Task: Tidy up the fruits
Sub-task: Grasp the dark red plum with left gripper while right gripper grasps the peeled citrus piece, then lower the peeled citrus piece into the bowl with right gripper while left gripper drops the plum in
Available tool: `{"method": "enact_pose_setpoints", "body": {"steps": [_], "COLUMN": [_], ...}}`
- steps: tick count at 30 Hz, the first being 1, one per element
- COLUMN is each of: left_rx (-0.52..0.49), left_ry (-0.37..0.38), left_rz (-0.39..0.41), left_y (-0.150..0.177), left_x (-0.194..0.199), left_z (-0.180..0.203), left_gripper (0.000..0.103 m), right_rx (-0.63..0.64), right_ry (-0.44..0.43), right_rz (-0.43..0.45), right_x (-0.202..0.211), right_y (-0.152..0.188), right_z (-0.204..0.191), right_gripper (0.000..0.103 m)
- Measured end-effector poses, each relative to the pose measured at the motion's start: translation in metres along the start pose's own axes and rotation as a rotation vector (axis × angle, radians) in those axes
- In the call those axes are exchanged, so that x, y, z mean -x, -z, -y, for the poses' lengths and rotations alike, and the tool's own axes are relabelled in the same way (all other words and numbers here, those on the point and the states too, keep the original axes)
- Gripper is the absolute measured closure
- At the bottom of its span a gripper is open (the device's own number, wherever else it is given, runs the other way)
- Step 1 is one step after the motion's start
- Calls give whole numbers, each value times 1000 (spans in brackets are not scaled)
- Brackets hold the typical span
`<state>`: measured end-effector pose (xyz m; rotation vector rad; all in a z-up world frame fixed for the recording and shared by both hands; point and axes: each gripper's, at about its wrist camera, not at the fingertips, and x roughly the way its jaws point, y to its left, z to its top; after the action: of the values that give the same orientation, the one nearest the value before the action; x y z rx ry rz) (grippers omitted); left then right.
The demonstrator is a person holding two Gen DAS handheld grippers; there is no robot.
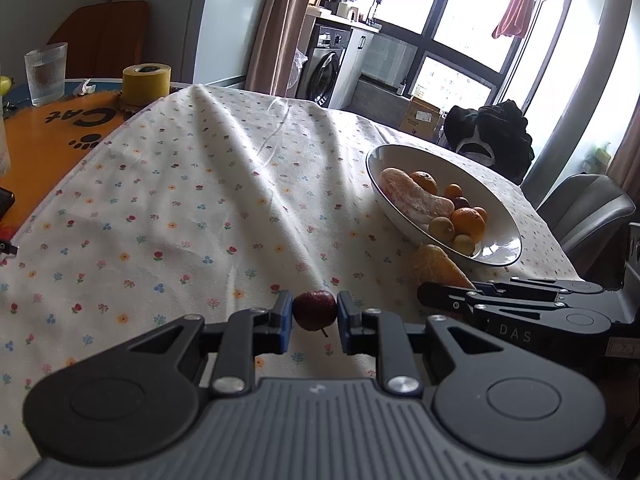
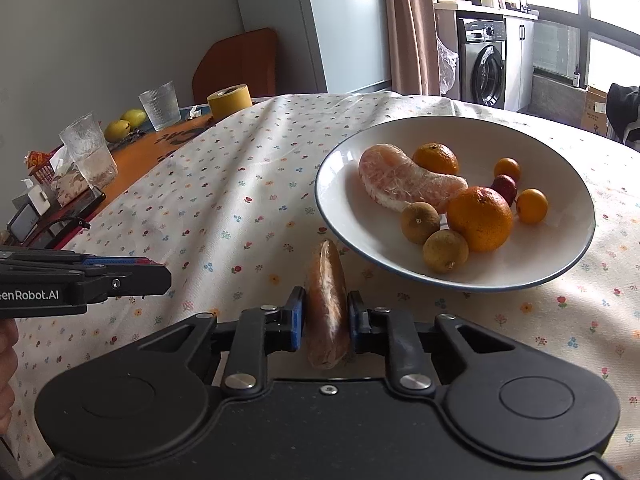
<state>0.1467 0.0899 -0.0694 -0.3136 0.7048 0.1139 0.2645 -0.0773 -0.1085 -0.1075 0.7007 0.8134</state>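
Your left gripper is pinching a small dark red fruit just above the flowery tablecloth. Your right gripper is squeezing a peeled citrus slice, which stands on its edge just in front of the white bowl. In the bowl lie a big peeled citrus piece, oranges, two brownish round fruits and another small red fruit.
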Motion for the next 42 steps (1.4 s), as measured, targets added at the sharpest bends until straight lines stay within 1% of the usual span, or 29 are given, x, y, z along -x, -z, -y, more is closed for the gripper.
{"method": "enact_pose_setpoints", "body": {"steps": [7, 15, 26, 31, 42], "left_rx": [-9, -32, -69, -69, -84], "left_ry": [12, 39, 81, 100, 107], "left_rz": [13, 32, 63, 63, 72], "left_y": [-3, -13, -32, -40, -56], "left_x": [3, 4, 3, 1, -13], "left_z": [6, 20, 41, 43, 47], "left_gripper": [81, 81, 81, 81, 81], "right_rx": [-25, -20, -54, -75, -101], "right_ry": [-19, -10, 87, 140, 187], "right_rz": [29, 72, 130, 139, 147], "right_x": [16, 39, 62, 60, 52], "right_y": [-1, -8, -25, -33, -41], "right_z": [2, 4, 33, 46, 64], "right_gripper": [83, 83, 83, 83, 83]}}
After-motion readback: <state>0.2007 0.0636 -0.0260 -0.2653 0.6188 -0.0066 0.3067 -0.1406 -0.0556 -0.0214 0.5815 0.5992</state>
